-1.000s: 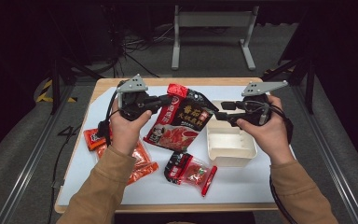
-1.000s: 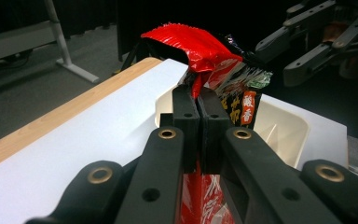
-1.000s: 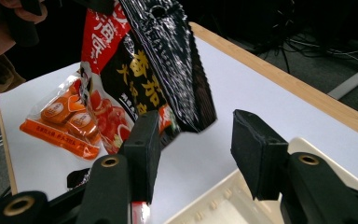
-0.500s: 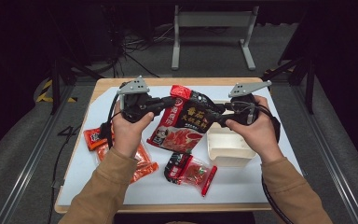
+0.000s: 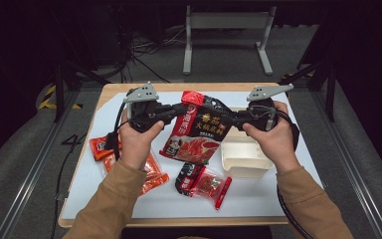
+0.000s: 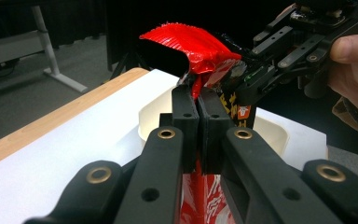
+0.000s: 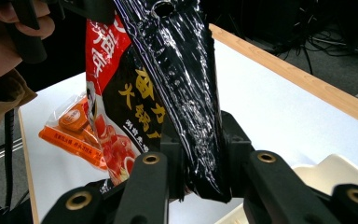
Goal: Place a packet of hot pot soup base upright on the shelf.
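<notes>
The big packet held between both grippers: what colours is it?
Black and red packet with yellow lettering, clearest in the right gripper view.

High view: fixed above the person's side, facing forward and down; takes in the whole table [image 5: 129,199], both forearms and the floor beyond.

Left gripper view: rides low on the left gripper [image 6: 198,119], looking along its jaws across the table, very near the pouch [image 6: 191,44].

Right gripper view: rides on the right gripper [image 7: 198,158], facing back the opposite way, equally near.

Shared: all three take in the pouch, the white tray [image 5: 243,159] and the table.
</notes>
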### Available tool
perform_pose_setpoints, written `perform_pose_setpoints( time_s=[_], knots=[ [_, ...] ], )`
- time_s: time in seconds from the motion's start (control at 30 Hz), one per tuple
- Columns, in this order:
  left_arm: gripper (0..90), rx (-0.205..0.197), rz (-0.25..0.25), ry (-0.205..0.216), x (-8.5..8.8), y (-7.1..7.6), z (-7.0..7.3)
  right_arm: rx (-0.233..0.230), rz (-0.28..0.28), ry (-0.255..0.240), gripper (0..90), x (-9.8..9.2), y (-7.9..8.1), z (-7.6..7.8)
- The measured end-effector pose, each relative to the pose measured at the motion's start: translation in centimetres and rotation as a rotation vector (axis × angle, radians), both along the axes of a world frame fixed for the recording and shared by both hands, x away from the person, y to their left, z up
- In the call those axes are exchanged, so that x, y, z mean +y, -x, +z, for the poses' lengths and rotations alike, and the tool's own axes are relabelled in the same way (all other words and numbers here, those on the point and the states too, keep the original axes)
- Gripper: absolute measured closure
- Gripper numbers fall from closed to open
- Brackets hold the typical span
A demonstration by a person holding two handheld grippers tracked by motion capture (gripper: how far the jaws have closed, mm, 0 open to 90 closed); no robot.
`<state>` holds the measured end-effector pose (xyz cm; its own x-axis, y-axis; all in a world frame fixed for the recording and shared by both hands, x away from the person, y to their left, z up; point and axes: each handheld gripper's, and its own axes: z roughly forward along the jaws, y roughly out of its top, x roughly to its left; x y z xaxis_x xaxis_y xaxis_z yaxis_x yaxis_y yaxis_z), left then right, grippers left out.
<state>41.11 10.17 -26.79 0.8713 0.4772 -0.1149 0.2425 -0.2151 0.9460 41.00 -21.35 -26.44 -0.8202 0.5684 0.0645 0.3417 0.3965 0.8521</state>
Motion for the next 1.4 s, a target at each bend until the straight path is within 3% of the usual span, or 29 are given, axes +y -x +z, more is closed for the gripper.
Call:
perform_pose_setpoints(
  time_s=[0.17,0.27,0.57,0.77,1.0,1.4],
  knots=[
    [86.7,-0.005,0.006,0.000,0.3,0.0,-0.1,-0.007,0.001,-0.012,78.9,0.1,0.1,0.4],
    [86.3,-0.027,0.022,-0.011,0.5,0.3,0.0,0.001,0.007,-0.019,79.7,0.2,0.0,0.8],
    [82.9,-0.007,0.020,-0.023,0.9,0.3,-0.3,0.009,0.011,-0.032,80.6,0.4,-0.2,1.5],
    [69.7,-0.004,0.045,-0.028,1.5,0.7,-0.3,0.010,0.022,-0.042,80.8,0.2,-0.4,2.3],
    [60.3,-0.001,0.070,-0.068,2.4,1.1,-0.6,-0.021,0.002,-0.009,80.7,-0.1,-0.6,3.3],
    [54.3,0.035,0.105,-0.094,4.8,1.3,-2.3,-0.053,-0.059,0.034,80.4,-1.9,-1.6,4.9]
  ],
)
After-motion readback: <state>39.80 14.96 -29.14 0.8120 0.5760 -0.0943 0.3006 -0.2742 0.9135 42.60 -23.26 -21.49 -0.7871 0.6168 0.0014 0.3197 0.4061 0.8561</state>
